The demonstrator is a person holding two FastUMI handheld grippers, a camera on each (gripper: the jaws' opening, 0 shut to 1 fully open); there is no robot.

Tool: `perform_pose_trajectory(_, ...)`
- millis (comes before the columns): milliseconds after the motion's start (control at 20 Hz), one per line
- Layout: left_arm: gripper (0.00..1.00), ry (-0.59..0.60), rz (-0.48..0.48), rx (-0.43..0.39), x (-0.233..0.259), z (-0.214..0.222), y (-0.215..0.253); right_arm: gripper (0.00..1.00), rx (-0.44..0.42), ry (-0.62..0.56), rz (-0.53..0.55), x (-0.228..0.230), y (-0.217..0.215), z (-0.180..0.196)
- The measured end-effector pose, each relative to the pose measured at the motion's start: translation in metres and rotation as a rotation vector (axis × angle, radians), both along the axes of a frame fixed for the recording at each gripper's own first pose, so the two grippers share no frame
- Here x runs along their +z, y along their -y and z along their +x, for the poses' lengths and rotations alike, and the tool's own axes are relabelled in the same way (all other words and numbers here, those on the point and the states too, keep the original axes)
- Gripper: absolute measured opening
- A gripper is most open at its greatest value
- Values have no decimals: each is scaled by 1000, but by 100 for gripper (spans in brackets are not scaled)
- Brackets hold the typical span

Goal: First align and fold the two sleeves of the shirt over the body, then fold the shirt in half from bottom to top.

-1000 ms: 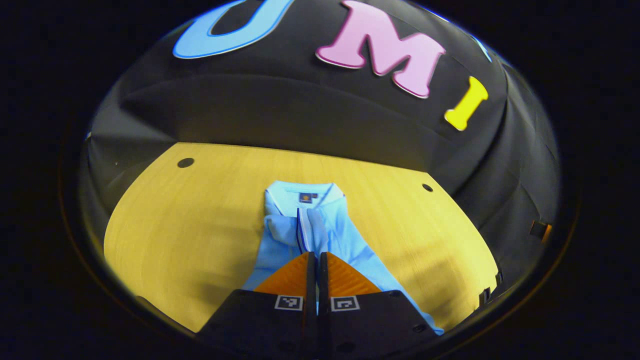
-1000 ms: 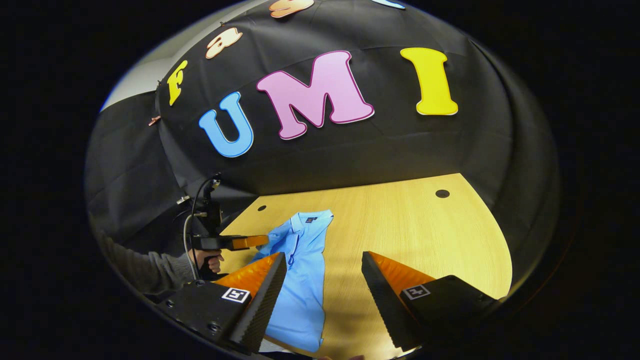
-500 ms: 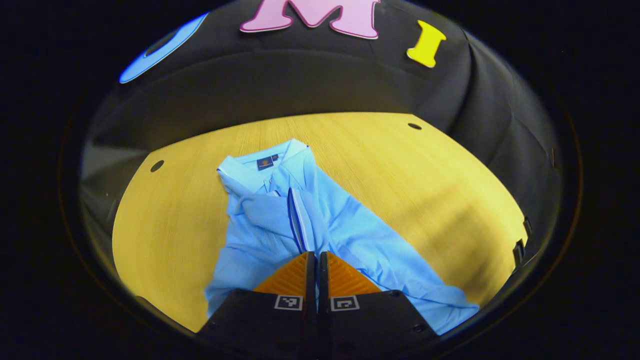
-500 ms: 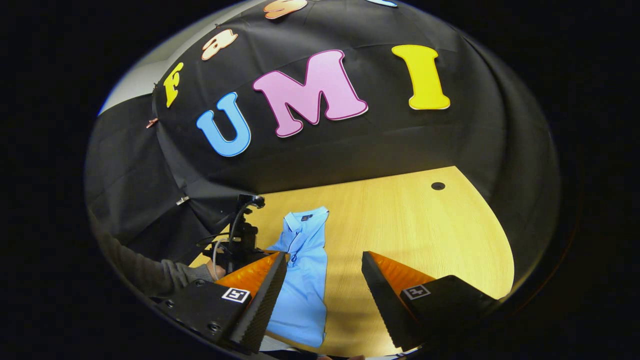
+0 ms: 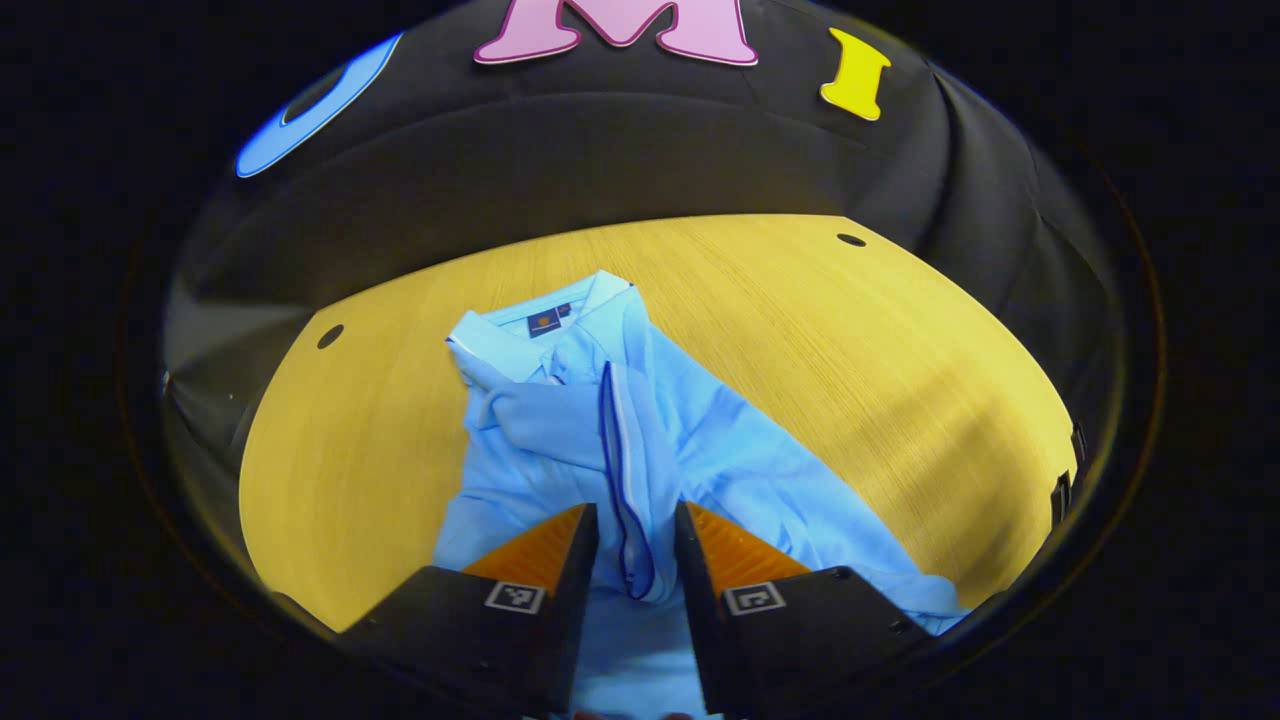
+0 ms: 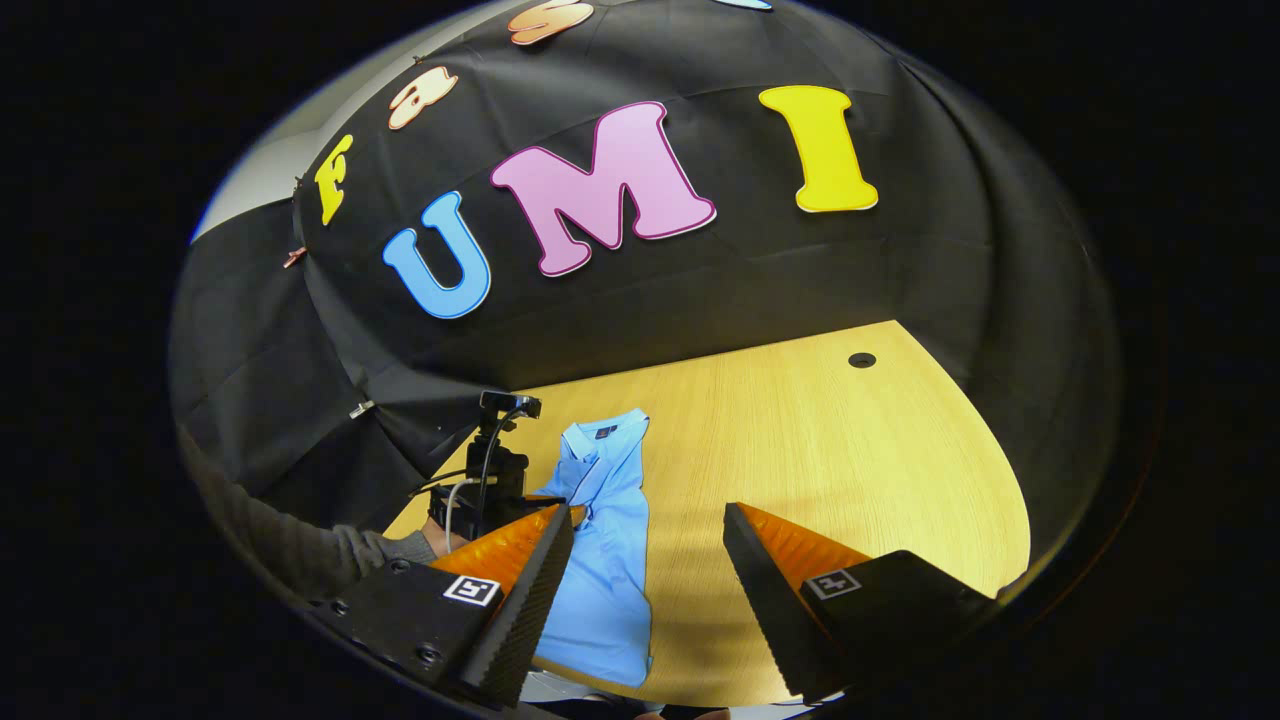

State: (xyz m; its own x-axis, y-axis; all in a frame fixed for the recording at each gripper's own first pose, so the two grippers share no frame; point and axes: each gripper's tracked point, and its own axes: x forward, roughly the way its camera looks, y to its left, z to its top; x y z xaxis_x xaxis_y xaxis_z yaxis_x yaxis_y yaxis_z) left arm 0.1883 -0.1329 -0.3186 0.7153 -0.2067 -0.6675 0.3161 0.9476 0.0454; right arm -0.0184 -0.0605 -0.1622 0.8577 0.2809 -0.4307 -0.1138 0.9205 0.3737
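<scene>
Left gripper view: I am holding my left gripper low over the light-blue shirt, which is lying on the wooden table with its collar pointing away toward the booth wall. The fingers are standing apart, and the dark-trimmed cuff edge of one sleeve is lying in the gap between them; whether either finger is touching the cloth I cannot tell, but they are not pressing it. The sleeve is running across the chest toward the placket, so I judge that this sleeve is being laid over the body and that the opened fingers are letting it rest there. The cloth around the fold is lying in soft wrinkles rather than flat, and some smoothing may be wanted before the bottom-to-top fold. Right gripper view: I am holding my right gripper higher and to the side of the shirt, its fingers set wide apart with nothing between them. It is hanging over bare table just beside the shirt's edge, a placing that I take as waiting clear of the sleeve fold. Farther off in this view the left gripper is sitting at the shirt's side, with the sleeve of the arm that carries it reaching in from the booth's edge.
</scene>
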Motion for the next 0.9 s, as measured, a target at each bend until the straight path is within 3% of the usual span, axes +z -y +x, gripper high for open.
perform_pose_trajectory(50, 53, 3, 2, 4, 2, 1, -2, 94, 3, -3, 1, -1, -2, -1)
perform_pose_trajectory(100, 70, 7, 4, 8, 3, 0, -5, 95, 5, -3, 1, -1, -3, -2)
perform_pose_trajectory(150, 69, 15, 7, 13, 5, 0, -7, 94, 8, -4, 1, 0, -5, -3)
perform_pose_trajectory(300, 84, 59, 22, 41, 17, 0, -18, 96, 14, -2, -6, 1, -8, -4)
perform_pose_trajectory(550, 85, 147, -42, 37, 63, -26, -25, 96, 33, -9, -33, -2, -20, -12)
perform_pose_trajectory(750, 85, 200, -98, 36, 102, -79, -47, 96, 65, -52, -66, -18, -36, -34)
perform_pose_trajectory(900, 85, 179, -121, 29, 106, -122, -64, 96, 96, -101, -102, -39, -51, -55)
